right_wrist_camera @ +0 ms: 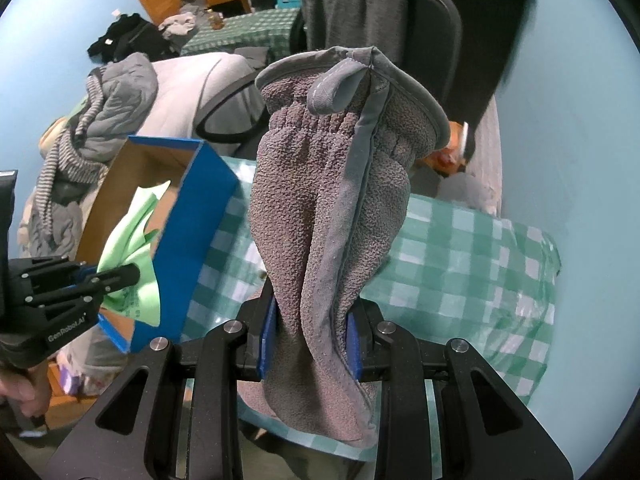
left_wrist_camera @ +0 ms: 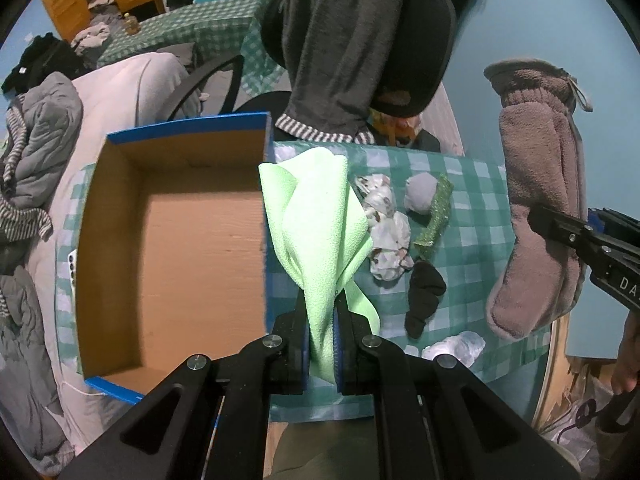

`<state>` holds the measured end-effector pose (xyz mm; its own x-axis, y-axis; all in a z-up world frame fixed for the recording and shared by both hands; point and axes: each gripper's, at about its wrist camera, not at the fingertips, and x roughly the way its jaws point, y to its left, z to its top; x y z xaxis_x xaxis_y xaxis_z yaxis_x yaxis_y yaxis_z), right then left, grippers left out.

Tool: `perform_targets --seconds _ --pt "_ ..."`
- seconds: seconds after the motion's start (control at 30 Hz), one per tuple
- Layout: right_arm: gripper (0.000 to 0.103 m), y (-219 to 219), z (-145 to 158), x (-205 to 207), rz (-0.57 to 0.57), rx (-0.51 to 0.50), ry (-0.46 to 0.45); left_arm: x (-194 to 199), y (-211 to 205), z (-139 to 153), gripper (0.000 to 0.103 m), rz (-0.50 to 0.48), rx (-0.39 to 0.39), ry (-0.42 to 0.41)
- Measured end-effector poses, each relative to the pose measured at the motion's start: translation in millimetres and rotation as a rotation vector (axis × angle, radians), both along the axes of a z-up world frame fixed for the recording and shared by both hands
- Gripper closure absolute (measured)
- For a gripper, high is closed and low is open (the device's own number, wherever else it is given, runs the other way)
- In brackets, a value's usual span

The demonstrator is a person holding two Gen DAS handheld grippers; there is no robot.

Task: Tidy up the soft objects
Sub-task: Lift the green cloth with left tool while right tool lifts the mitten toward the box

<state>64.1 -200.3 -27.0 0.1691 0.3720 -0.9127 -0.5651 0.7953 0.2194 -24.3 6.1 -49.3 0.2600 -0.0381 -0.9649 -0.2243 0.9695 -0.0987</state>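
Your left hand-held gripper [left_wrist_camera: 322,344] is clamped tight on the light green cloth [left_wrist_camera: 316,240], which hangs above the worktop [left_wrist_camera: 472,216] just beside the open cardboard box [left_wrist_camera: 176,240]. Your right hand-held gripper [right_wrist_camera: 312,340] pinches the grey-brown mitten [right_wrist_camera: 324,208], also lifted clear. This looks like the carry step: next, bring each over the box and release.

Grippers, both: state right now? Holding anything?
Left gripper: shut on the light green cloth, beside the open cardboard box.
Right gripper: shut on the grey-brown fleece mitten, held above the checked tablecloth.
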Motion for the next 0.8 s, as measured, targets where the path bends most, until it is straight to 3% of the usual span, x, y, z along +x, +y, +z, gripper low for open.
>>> perform_targets --seconds 0.8 --pt "0.076 109.6 13.7 -17.5 0.198 0.056 -0.016 -34.6 81.8 2.9 0.094 0.182 -0.002 0.003"
